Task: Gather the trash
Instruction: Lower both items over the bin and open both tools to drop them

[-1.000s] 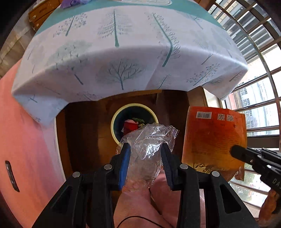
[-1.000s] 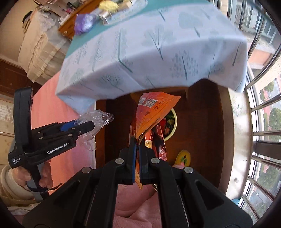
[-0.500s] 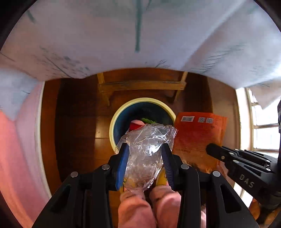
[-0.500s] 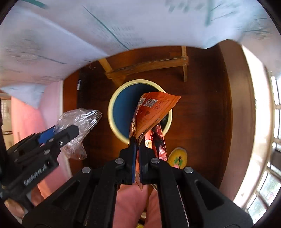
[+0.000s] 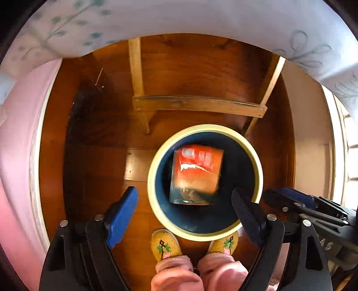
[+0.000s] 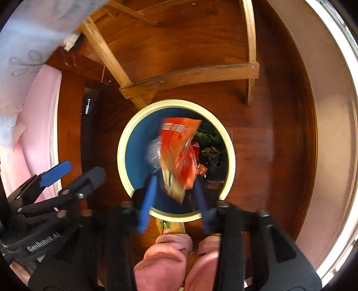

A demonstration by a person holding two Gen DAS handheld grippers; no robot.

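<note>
Both grippers hung over the bin (image 5: 154,176), which stood on the wood floor (image 5: 94,170) under a table draped in a cloth (image 5: 201,20). The left gripper (image 5: 184,212) was spreading wide, nothing between its blue pads (image 5: 122,215). The right gripper (image 6: 174,197) was opening too; the orange wrapper (image 6: 179,147) sat blurred between its fingers, loose, inside the bin's rim. A clear wrapper (image 6: 153,152) lay beside it. Yellow slippers (image 5: 164,245) stood just by the bin.
</note>
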